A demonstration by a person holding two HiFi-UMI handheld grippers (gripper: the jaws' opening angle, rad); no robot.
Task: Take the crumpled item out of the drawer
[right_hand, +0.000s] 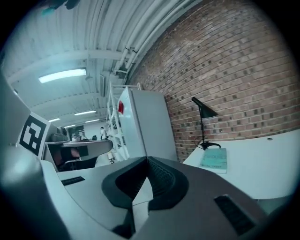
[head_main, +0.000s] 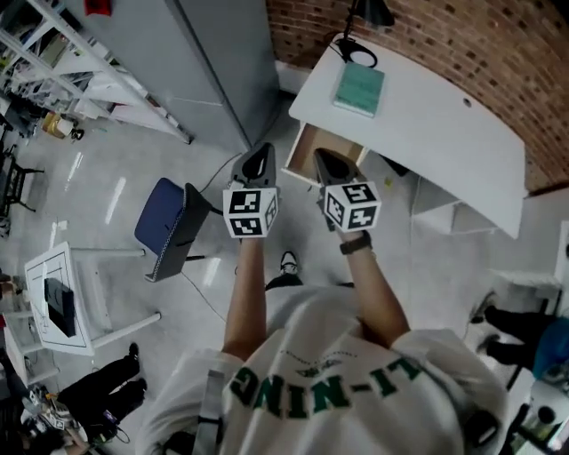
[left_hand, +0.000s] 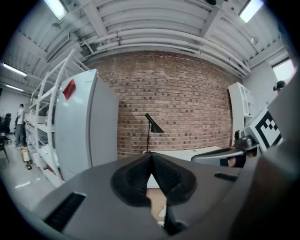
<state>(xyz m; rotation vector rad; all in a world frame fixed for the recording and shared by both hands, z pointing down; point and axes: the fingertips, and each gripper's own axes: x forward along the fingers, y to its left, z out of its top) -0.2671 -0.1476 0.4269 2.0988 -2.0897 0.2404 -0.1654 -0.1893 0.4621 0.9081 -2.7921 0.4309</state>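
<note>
Drawer point(head_main: 345, 148) open under white desk point(head_main: 427, 124), upper centre of the head view, wood interior showing. Crumpled item not discernible: only a small pale patch point(left_hand: 162, 213) on the wood. Left gripper point(head_main: 260, 156) and right gripper point(head_main: 325, 159) both pressed together, empty.

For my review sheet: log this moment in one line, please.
stage: grippers short of drawer | left gripper: shut, empty | right gripper: shut, empty | drawer: open, untouched | crumpled item: not made out

One white desk point(head_main: 427, 133), one open drawer point(head_main: 325, 153), one teal book point(head_main: 359, 89), one black lamp point(head_main: 368, 12), one blue chair point(head_main: 162, 222)
</note>
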